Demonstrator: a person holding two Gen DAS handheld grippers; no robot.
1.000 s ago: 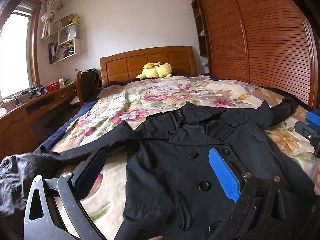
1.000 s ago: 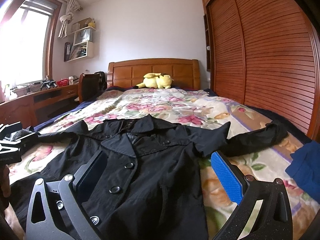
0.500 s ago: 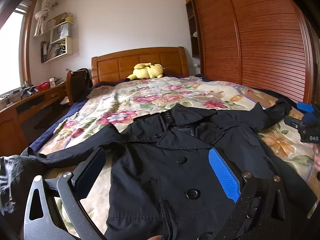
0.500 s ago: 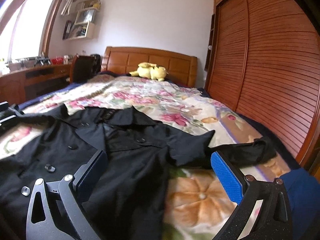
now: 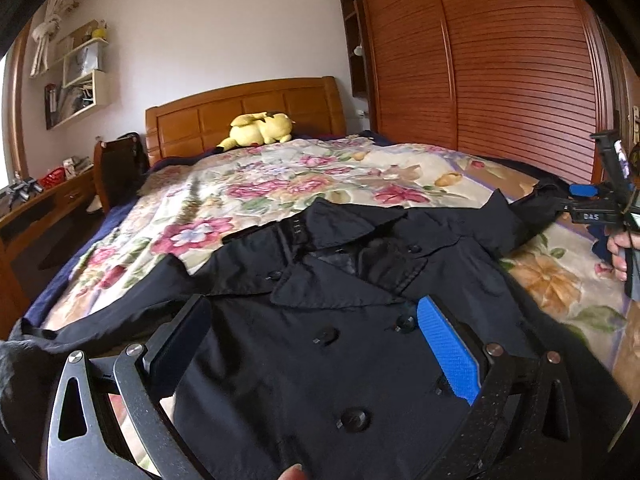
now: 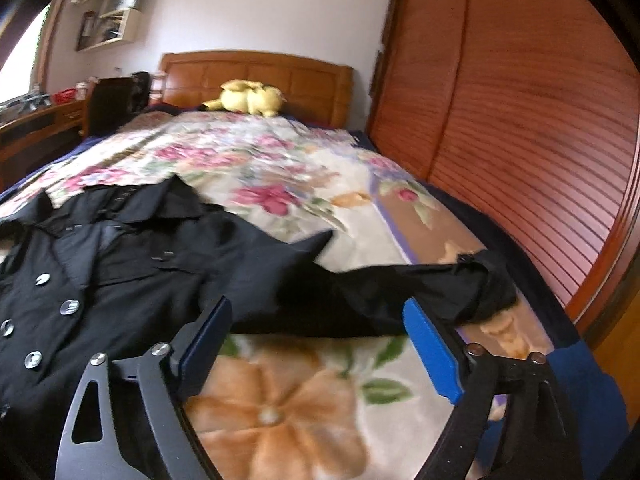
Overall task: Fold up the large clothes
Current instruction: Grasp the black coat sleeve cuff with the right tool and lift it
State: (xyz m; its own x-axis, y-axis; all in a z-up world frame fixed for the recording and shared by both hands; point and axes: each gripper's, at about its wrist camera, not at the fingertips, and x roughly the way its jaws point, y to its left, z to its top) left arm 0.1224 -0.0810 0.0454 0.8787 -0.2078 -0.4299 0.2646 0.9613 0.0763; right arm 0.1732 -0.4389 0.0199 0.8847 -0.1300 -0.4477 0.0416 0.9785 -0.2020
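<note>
Black coat spread flat on a flowered bed.
Left tool hovers wide over its front; right tool, empty, has just been narrowing near the sleeve.

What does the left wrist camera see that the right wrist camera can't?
Only the left wrist view shows the other tool, the right gripper, held by a hand near the coat's far sleeve. It also shows the coat's other sleeve stretched toward the desk side.

Only the right wrist view shows that far sleeve's bunched cuff close up, and the orange flower on the bedspread under its open jaws, which have just been closing with nothing between them.

Both show the black coat, the yellow plush toy, the headboard and the wardrobe doors.
</note>
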